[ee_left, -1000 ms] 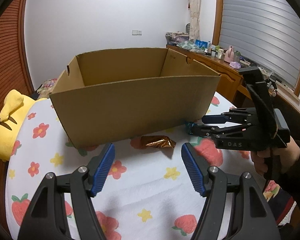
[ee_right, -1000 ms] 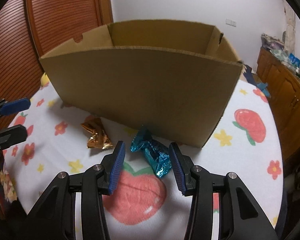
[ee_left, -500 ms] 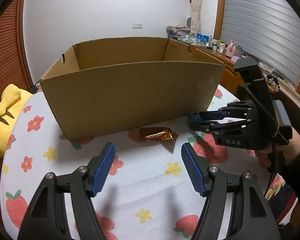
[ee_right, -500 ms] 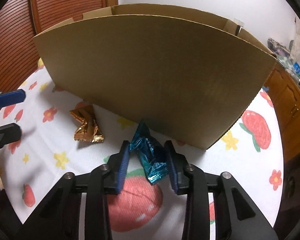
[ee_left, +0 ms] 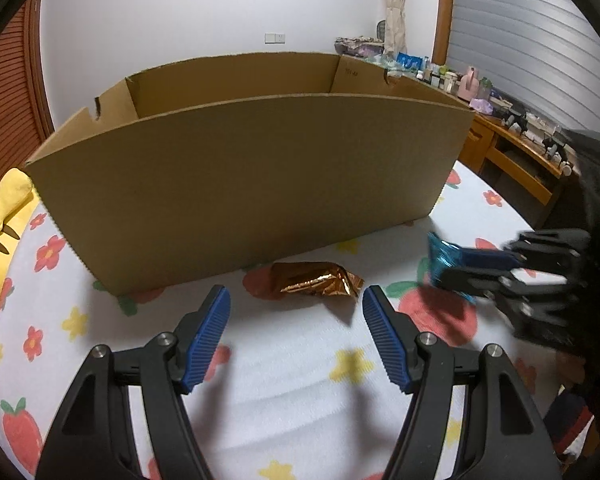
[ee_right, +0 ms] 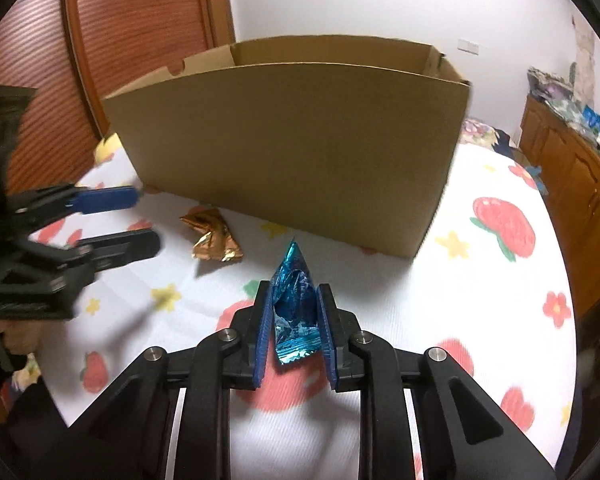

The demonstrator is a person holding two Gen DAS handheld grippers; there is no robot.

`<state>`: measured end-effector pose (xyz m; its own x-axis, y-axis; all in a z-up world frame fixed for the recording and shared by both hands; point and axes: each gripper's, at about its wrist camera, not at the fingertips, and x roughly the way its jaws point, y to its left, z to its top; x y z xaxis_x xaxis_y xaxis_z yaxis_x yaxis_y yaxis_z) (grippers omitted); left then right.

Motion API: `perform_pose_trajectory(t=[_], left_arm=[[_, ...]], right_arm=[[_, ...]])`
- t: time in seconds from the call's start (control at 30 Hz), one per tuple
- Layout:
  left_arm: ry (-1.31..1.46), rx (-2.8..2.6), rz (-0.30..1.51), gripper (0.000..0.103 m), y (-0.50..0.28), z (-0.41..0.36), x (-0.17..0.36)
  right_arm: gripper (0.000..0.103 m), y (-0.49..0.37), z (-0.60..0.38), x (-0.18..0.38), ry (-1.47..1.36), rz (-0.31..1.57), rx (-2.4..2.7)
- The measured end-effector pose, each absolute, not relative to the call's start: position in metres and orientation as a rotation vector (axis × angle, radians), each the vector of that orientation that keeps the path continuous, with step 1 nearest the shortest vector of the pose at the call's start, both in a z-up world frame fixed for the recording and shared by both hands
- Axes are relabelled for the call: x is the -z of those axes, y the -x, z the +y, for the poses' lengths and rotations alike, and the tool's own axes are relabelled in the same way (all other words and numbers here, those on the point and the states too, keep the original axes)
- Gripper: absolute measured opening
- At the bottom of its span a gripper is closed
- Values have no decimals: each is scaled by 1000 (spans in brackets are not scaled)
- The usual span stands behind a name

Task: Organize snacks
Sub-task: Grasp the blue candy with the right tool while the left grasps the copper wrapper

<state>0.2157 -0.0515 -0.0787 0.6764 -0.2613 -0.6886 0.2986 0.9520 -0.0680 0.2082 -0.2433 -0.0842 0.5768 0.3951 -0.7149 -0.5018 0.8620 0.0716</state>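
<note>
A blue foil snack packet (ee_right: 294,304) stands pinched between the blue pads of my right gripper (ee_right: 294,300), which is shut on it and holds it just above the cloth. From the left wrist view that packet (ee_left: 444,258) sticks out of the right gripper (ee_left: 456,266) at the right. A copper foil snack packet (ee_left: 316,285) lies on the cloth close to the front wall of the open cardboard box (ee_left: 244,184). My left gripper (ee_left: 296,312) is open just short of it, one finger on each side. The copper packet (ee_right: 214,236) also shows left of the blue one.
The table wears a white cloth (ee_left: 292,384) printed with strawberries and flowers. A yellow plush toy (ee_left: 4,216) lies at its left edge. A wooden sideboard (ee_right: 576,176) with clutter runs along the right wall, and a wooden slatted door (ee_right: 140,28) stands behind the box.
My right gripper closed on the blue packet and drew it back from the box, off the cloth. My left gripper moved forward and lower toward the copper packet, staying open.
</note>
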Motion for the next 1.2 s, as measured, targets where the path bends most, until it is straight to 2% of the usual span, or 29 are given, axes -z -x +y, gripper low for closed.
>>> perform_pose_trajectory(t=[0.47, 0.63, 0.97, 1.03, 1.1, 1.2], left_arm=[[-115, 314, 774, 68, -237, -76, 81], [-140, 313, 800, 59, -244, -77, 88], [-122, 314, 864, 61, -251, -68, 103], [-127, 323, 862, 57, -250, -68, 102], [-132, 336, 856, 44, -246, -67, 101], [-128, 348, 850, 35, -243, -66, 100]], right_arm=[[21, -187, -248, 90, 110, 765, -507], [21, -188, -248, 92, 104, 765, -507], [21, -186, -244, 95, 114, 762, -504], [21, -186, -246, 95, 108, 763, -503], [21, -187, -246, 95, 104, 764, -504], [21, -189, -247, 96, 106, 766, -504]])
